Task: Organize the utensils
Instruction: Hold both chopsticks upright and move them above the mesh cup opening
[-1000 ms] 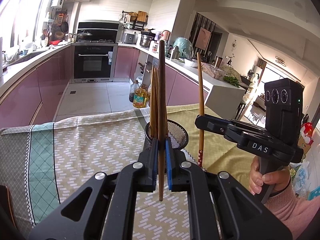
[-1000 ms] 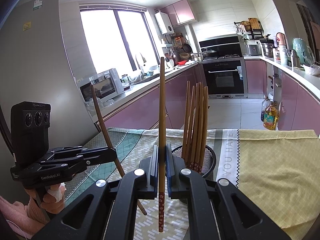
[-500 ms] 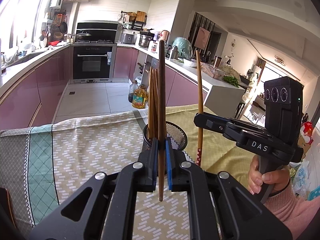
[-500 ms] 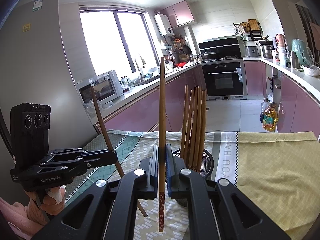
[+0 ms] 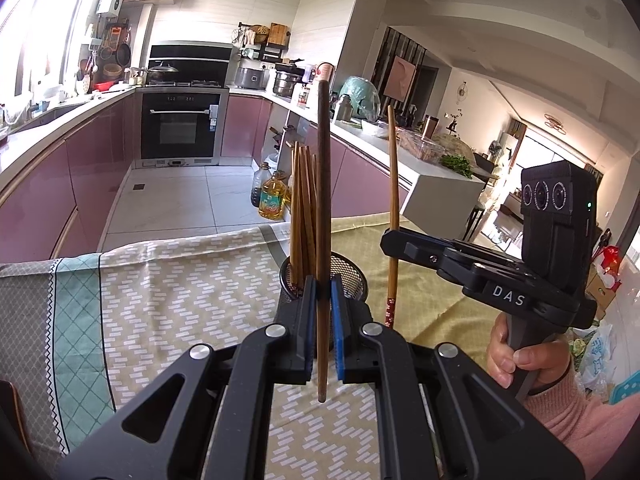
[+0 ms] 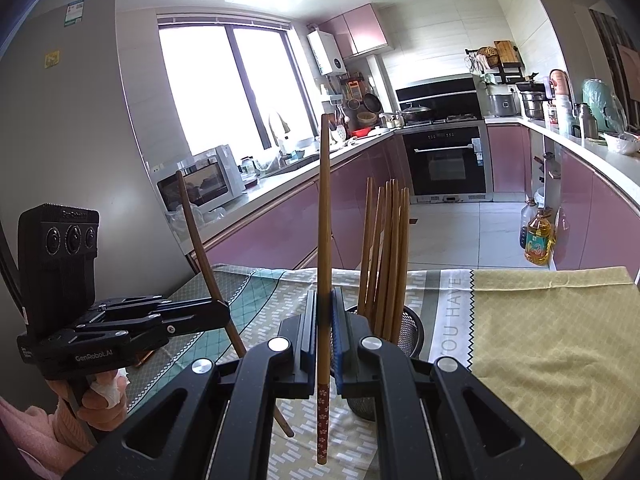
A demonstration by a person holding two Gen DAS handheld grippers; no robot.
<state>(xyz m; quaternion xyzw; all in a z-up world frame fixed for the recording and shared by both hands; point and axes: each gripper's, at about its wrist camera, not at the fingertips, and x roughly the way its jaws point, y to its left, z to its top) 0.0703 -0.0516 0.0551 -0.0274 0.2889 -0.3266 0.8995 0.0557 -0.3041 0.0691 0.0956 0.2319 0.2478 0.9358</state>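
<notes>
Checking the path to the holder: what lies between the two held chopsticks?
In the left wrist view, only bare tablecloth shows between the dark chopstick and the lighter chopstick; the mesh holder sits behind that gap.

Patterned tablecloth (image 5: 180, 292) carries mesh chopstick holder (image 6: 412, 332).

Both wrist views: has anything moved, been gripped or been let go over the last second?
Nothing visibly changed. The left claw stays shut on its dark chopstick, the right claw stays shut on its flower-patterned chopstick, and neither has gone into the mesh holder with the other chopsticks.
</notes>
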